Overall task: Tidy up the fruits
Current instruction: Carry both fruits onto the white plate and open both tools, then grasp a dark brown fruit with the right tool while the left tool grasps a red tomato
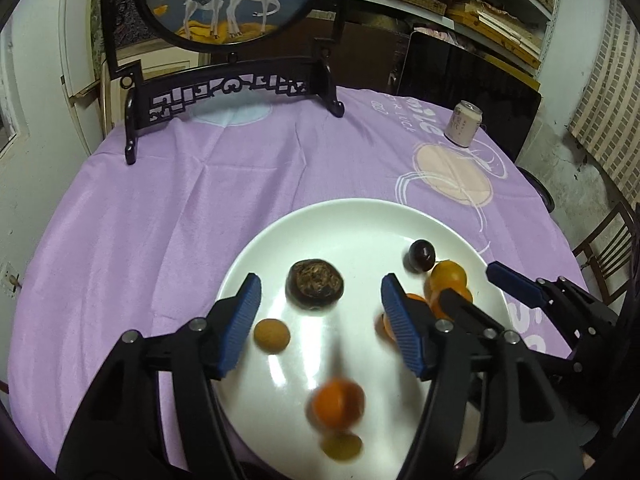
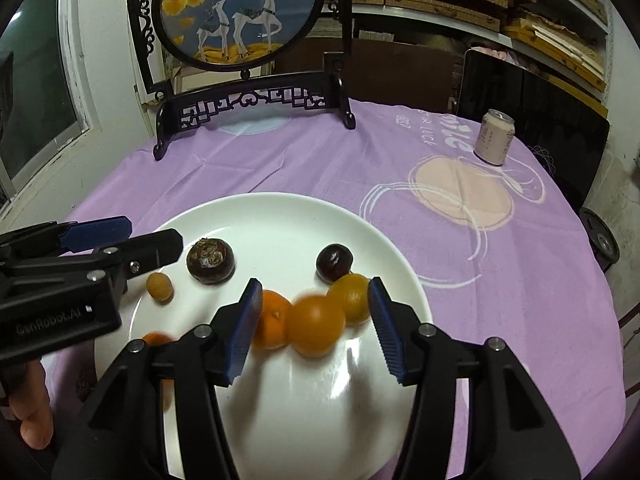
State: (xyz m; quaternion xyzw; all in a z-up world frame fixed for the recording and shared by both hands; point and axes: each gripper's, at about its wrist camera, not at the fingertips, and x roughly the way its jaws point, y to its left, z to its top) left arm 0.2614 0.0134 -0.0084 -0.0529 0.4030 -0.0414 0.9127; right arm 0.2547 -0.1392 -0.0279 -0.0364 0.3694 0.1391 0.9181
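Observation:
A white plate point(image 1: 352, 220) point(image 2: 280, 216) on the purple cloth holds several fruits. In the left wrist view my left gripper point(image 1: 320, 304) is open over the plate; a blurred orange fruit point(image 1: 338, 402) is below its fingers, with a dark wrinkled fruit point(image 1: 315, 286) and a small tan fruit point(image 1: 272, 335) near them. In the right wrist view my right gripper point(image 2: 312, 308) is open above three orange fruits point(image 2: 316, 326), the middle one blurred. A dark plum point(image 2: 334, 262) lies beyond them.
A black carved stand with a round deer picture point(image 1: 232, 80) point(image 2: 252, 96) stands at the table's far side. A pink can point(image 1: 464, 122) point(image 2: 494, 136) is at the far right. A dark screen and shelves lie behind.

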